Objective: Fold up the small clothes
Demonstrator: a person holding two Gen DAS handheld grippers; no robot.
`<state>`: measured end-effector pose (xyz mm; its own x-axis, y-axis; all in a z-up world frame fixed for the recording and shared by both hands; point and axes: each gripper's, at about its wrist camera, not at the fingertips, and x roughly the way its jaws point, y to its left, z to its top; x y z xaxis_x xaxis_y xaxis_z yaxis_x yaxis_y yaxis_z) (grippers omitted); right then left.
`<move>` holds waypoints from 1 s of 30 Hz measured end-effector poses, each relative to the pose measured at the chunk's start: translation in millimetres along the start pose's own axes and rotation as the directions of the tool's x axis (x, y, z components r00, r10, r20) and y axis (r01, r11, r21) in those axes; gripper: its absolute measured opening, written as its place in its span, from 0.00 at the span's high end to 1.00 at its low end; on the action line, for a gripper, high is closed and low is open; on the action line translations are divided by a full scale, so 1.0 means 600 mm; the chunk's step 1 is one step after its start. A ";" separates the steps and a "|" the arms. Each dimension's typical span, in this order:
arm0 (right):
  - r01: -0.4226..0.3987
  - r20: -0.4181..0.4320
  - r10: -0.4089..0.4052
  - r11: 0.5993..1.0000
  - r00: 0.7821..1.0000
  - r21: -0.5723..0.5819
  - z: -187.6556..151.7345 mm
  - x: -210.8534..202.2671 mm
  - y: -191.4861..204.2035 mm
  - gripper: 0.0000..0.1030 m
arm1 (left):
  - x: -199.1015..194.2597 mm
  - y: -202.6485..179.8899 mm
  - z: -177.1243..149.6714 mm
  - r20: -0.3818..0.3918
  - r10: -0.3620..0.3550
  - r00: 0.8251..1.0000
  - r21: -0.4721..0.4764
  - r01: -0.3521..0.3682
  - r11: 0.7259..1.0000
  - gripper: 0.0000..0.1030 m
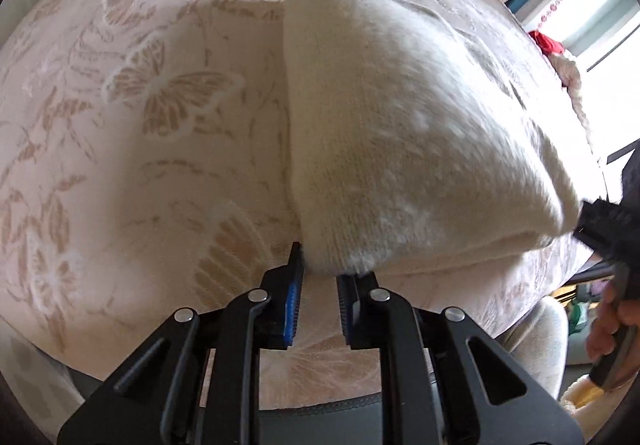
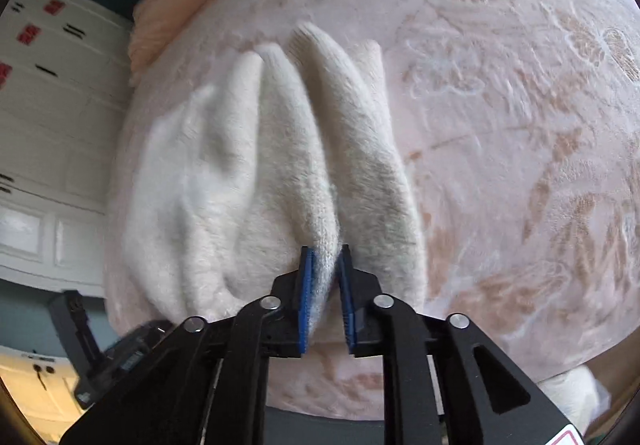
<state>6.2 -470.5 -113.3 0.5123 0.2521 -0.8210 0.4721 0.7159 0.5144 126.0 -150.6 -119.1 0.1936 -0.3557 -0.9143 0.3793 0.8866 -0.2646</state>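
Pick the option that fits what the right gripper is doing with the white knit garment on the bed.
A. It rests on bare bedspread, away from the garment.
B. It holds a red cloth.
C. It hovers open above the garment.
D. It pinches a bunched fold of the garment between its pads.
D: in the right wrist view the right gripper has a bunched ridge of the white knit garment squeezed between its blue pads.

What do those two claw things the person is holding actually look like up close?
Both look alike: the left claw and the right claw are black plastic linkages with round silver rivets and two narrow fingers lined with ridged blue pads. The right one carries a red-edged sticker.
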 end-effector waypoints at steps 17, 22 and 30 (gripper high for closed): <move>0.073 0.008 -0.073 0.979 0.997 -0.193 0.103 0.084 0.130 0.82 | -0.002 -0.019 0.003 0.006 0.053 0.999 0.064 -0.053 0.997 0.83; -0.027 0.164 0.062 0.978 0.985 -0.207 0.135 -0.033 0.133 0.84 | -0.010 -0.035 0.003 0.016 0.025 1.000 0.097 -0.026 0.995 0.85; 0.034 0.060 -0.033 0.999 0.998 -0.013 0.117 0.041 -0.019 0.73 | 0.014 -0.045 0.003 -0.018 0.001 1.000 0.089 0.001 0.996 0.81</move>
<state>63.6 -518.1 -122.1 0.5386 0.1886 -0.8212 0.4799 0.7325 0.4829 118.9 -177.7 -119.1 0.1780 -0.3496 -0.9198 0.4586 0.8565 -0.2368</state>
